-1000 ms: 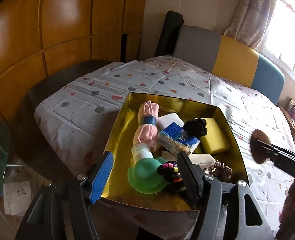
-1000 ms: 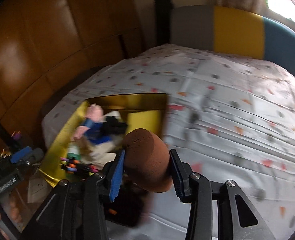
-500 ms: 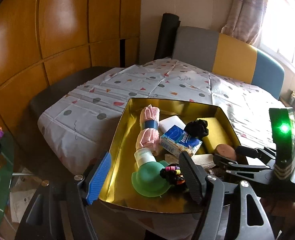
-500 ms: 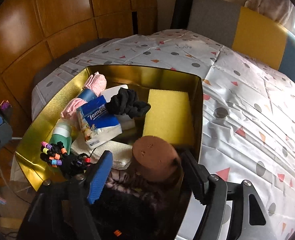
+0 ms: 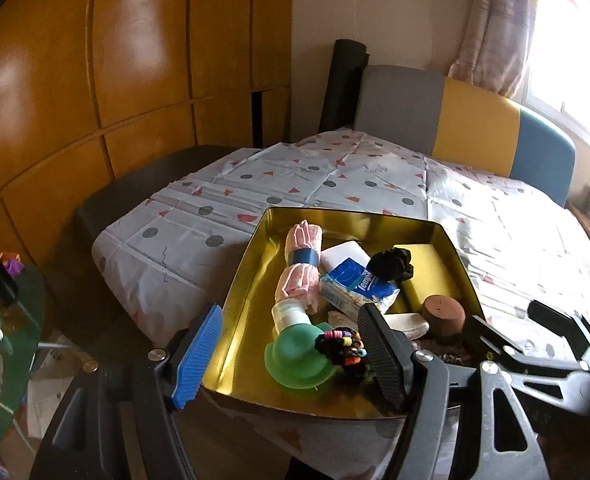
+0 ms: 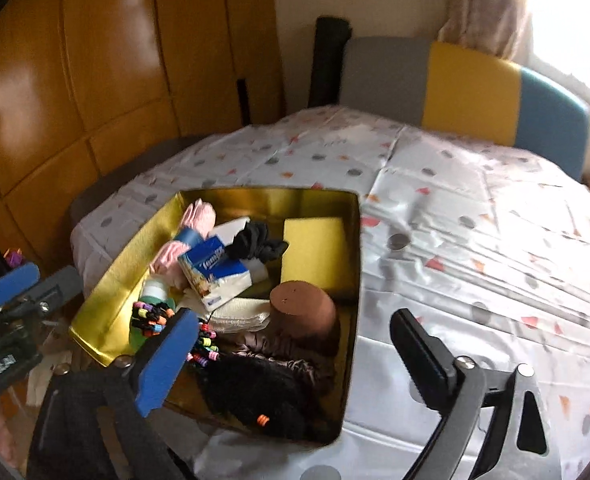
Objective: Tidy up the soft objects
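Now the brown sponge (image 6: 303,310) lies in our gold box (image 6: 111,264) beside the yellow sponge (image 6: 315,250) — the right gripper (image 6: 291,344) jaws have just been opening, wide, empty. Our left gripper (image 5: 291,354) jaws — open, holding nothing.

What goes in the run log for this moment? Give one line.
right gripper: open, jaws just opened, nothing between | brown sponge: released in gold tin | left gripper: open, empty

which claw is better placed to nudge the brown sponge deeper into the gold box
Right. The right claw has just opened, letting go of the brown sponge directly ahead in the gold box. The left claw faces the green bottle.
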The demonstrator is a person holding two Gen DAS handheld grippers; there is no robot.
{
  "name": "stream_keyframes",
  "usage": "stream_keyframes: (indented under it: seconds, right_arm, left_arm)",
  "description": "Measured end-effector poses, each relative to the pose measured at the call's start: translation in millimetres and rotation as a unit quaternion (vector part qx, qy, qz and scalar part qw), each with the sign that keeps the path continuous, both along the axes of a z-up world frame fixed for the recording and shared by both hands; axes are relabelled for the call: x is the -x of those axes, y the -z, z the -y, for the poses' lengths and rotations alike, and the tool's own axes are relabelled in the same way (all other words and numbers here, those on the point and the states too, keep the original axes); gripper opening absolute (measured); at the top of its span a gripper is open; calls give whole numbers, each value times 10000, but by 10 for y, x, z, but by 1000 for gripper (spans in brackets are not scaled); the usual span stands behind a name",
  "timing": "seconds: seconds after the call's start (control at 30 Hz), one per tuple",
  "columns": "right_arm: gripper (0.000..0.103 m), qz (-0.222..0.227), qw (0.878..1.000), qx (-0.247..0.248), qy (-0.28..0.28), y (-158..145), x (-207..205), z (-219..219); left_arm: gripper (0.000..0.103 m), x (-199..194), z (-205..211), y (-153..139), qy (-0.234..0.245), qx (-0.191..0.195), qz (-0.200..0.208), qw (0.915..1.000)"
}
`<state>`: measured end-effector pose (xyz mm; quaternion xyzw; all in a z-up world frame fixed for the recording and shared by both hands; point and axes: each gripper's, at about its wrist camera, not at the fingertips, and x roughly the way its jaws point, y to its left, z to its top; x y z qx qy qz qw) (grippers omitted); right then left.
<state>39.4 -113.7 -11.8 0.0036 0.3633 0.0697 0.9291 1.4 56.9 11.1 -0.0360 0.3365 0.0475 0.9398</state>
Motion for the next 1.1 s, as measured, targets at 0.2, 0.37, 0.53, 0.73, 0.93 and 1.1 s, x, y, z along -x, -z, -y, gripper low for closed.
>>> stream_keyframes:
  seconds: [0.2, 0.37, 0.53, 0.73, 0.93, 1.1]
  right_arm:
    - [101, 221, 9995, 117, 174, -104, 216, -22]
    - [101, 322, 9992, 165, 194, -132, 315, -39]
    - [101, 398, 9989, 178, 195, -167, 354, -53]
    - [101, 384, 9989, 188, 191, -169, 356, -60]
    - [101, 392, 9988, 189, 205, -163, 376, -55]
    - [101, 408, 9988, 191, 206, -157, 369, -50]
  left_arm:
    - [71, 88, 41, -27, -28, 3, 23, 10000]
    - [71, 138, 41, -39, -41, -39, 42, 10000]
    - [71, 170, 10, -51, -80, 15, 68, 9999]
    - [71, 176, 7, -50, -52, 9, 81, 10000]
    - [71, 165, 3, -38, -35, 20, 32, 10000]
    - [71, 159, 5, -28, -48, -21, 17, 10000]
